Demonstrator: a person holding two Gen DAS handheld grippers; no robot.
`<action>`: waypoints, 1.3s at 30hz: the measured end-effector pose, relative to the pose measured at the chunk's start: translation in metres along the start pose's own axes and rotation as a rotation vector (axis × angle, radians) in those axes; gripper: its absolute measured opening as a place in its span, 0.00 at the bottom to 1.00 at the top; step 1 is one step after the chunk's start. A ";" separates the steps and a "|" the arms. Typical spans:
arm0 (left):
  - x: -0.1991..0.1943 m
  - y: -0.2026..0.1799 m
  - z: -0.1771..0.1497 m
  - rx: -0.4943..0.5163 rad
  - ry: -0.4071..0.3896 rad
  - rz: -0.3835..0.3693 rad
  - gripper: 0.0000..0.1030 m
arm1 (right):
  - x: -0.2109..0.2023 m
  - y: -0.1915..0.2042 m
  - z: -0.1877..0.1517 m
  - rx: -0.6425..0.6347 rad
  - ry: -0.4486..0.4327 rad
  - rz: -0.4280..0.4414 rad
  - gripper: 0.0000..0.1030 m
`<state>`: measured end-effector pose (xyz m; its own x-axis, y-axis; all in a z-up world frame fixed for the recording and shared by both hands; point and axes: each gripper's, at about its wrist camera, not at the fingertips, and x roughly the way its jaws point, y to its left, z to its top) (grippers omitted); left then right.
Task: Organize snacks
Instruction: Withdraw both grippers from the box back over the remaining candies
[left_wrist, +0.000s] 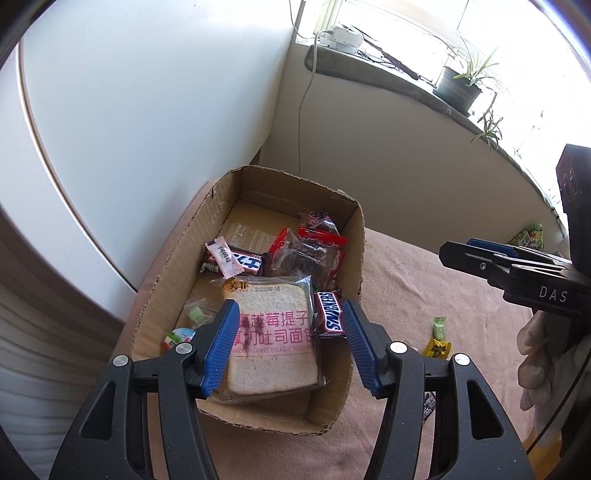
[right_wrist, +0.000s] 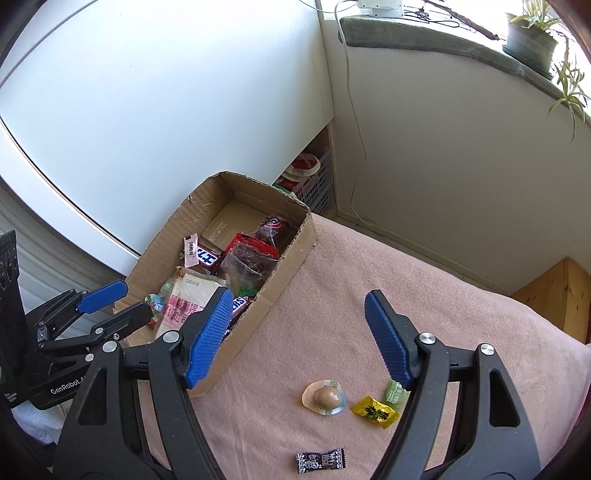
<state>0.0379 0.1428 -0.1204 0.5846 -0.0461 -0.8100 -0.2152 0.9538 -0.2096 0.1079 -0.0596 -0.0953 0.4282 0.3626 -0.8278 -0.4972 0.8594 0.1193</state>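
The cardboard box (left_wrist: 354, 236) sits on a pink blanket (left_wrist: 424, 280), directly below the left gripper (left_wrist: 290, 343), whose blue pads (left_wrist: 218, 347) frame the packaged toast slice (left_wrist: 273, 343) lying inside it. The pads stand apart on either side of the packet without pressing it – the jaws are parted and empty. Beside the toast, just inside the right pad, stands a Snickers bar (left_wrist: 330, 314); further back lie a dark bar with a small pink sachet (left_wrist: 225, 258) across it and red-edged clear packets of dark fruit (left_wrist: 306, 254). A green sweet (left_wrist: 197, 314) and a small round pack lie near the left wall of the box.

The right gripper (right_wrist: 297, 332) hovers over the blanket, to the right of the box (right_wrist: 291, 266), jaws wide with nothing between them. Below it on the cloth lie a clear round pack holding a brown lump (right_wrist: 325, 398), a yellow sachet (right_wrist: 375, 411), a green sweet (right_wrist: 395, 393) partly behind the right finger, and a black wrapped sweet (right_wrist: 319, 459).

Readable writing: "SNICKERS" on the bar, "202509 05" and pink Chinese characters on the toast packet above a line that looks like "CRANBERRY GRAPES THICK CUT TOAST" – partly hidden by the pad. "DAS" shows on the right gripper's body in the left view, "GenRobot" on the left gripper's body in the right view.
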 end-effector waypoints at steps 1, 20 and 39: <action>0.000 -0.002 -0.002 0.003 0.002 -0.004 0.56 | -0.002 -0.005 -0.003 0.008 0.001 -0.005 0.74; 0.007 -0.069 -0.038 0.089 0.081 -0.127 0.56 | -0.018 -0.097 -0.099 0.186 0.082 -0.100 0.74; 0.060 -0.120 -0.061 0.159 0.187 -0.184 0.47 | 0.008 -0.069 -0.125 -0.124 0.088 0.010 0.66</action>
<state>0.0513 0.0070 -0.1773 0.4451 -0.2619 -0.8563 0.0146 0.9583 -0.2855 0.0508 -0.1611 -0.1785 0.3575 0.3336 -0.8723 -0.5929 0.8028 0.0640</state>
